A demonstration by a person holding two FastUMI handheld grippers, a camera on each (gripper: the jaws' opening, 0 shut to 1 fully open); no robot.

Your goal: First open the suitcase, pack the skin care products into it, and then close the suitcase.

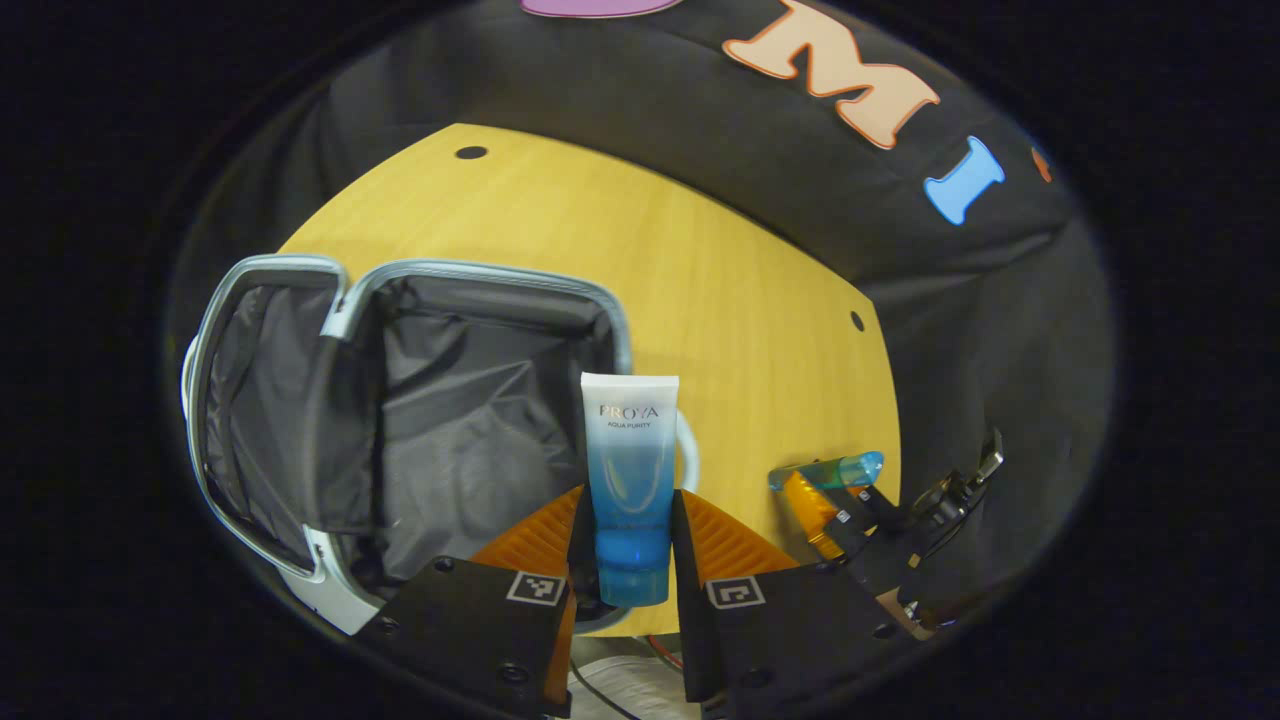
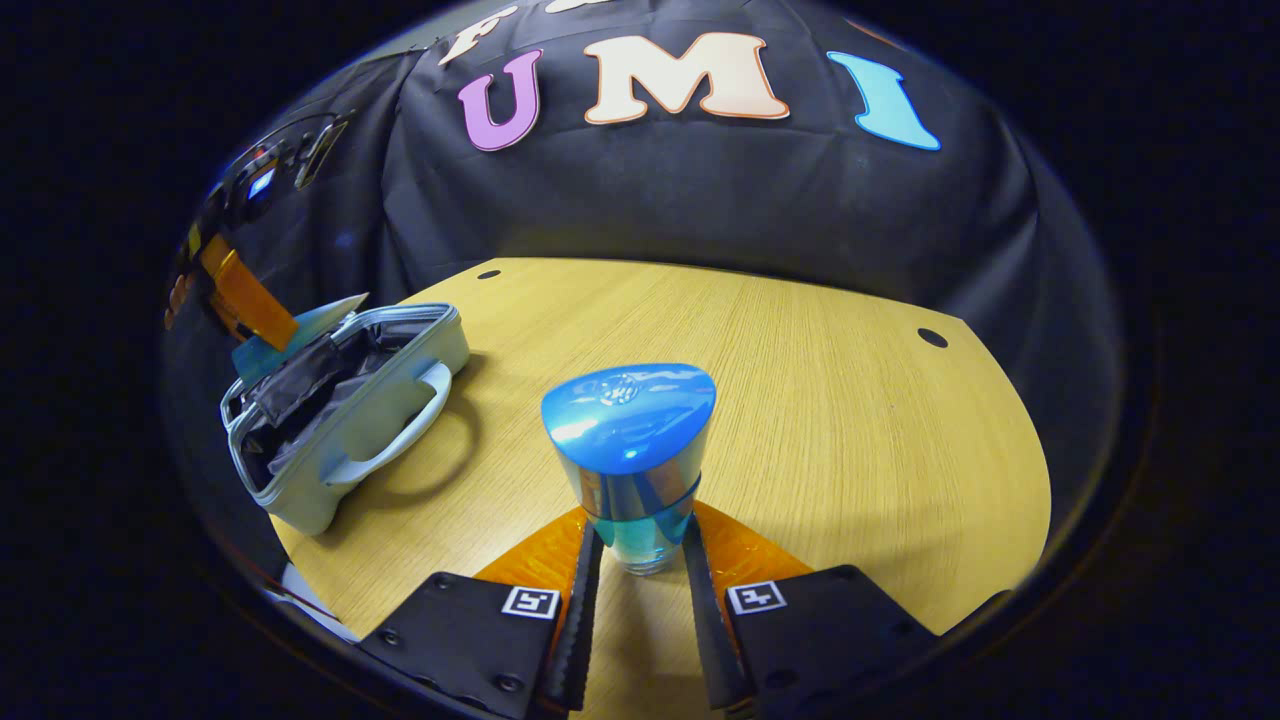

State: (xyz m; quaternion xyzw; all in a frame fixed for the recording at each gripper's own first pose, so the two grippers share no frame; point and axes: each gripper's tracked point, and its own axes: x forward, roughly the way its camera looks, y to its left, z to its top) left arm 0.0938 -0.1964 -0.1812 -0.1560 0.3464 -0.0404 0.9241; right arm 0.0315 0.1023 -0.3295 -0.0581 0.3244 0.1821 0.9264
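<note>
Our left gripper [image 1: 628, 560] pinches a blue cleanser tube [image 1: 630, 480] just above the open suitcase [image 1: 400, 420] on the counter [image 1: 740, 300]. Our right gripper [image 2: 640, 560] clamps a blue-capped bottle [image 2: 630, 440], which could slip if tilted.

Open suitcase [image 2: 340, 420] on wooden table [image 2: 800, 400].

Left gripper [image 1: 628, 560] fingers clamp a tube; right gripper [image 2: 640, 560] fingers clamp a bottle, both raised.
</note>
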